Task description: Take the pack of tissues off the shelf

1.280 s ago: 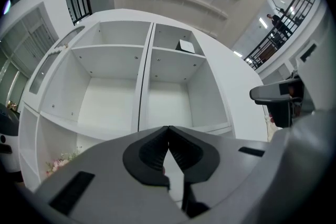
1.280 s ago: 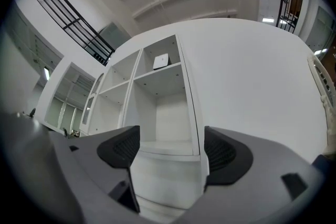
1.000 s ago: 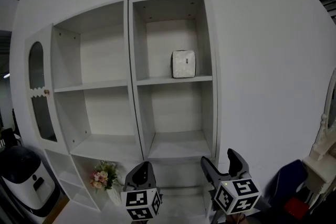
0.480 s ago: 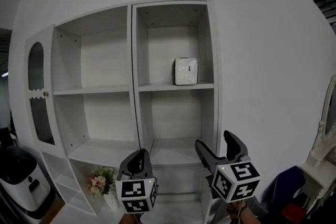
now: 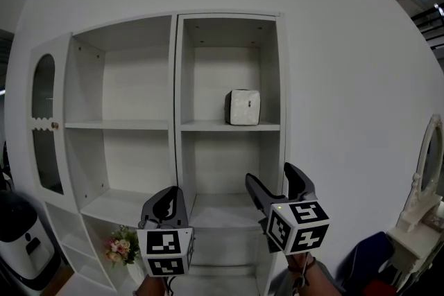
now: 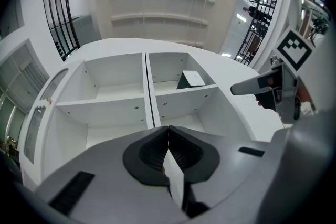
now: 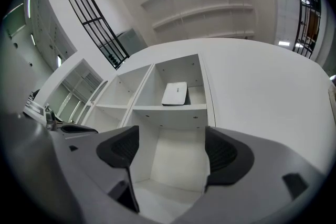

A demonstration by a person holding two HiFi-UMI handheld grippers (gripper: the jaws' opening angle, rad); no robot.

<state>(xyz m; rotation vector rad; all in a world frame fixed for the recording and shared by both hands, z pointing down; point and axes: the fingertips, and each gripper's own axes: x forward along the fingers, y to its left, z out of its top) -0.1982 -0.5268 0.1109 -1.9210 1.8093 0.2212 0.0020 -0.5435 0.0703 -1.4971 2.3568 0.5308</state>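
Observation:
The white pack of tissues stands on the upper right shelf of a white wall unit; it also shows as the tissues in the right gripper view and the tissues in the left gripper view. My right gripper is held below that shelf, well short of the pack, jaws open and empty. My left gripper hangs lower left, its jaws shut with nothing between them. From its own camera the left gripper has its pads pressed together.
The unit has a left column of bare shelves and an arched glass door. A bunch of flowers sits in a low compartment. A round white and black appliance stands at lower left, a white dresser at right.
The head view has tilted up, so the shelves sit lower in the frame. Both grippers have risen and shifted left, the right one closer under the tissue shelf.

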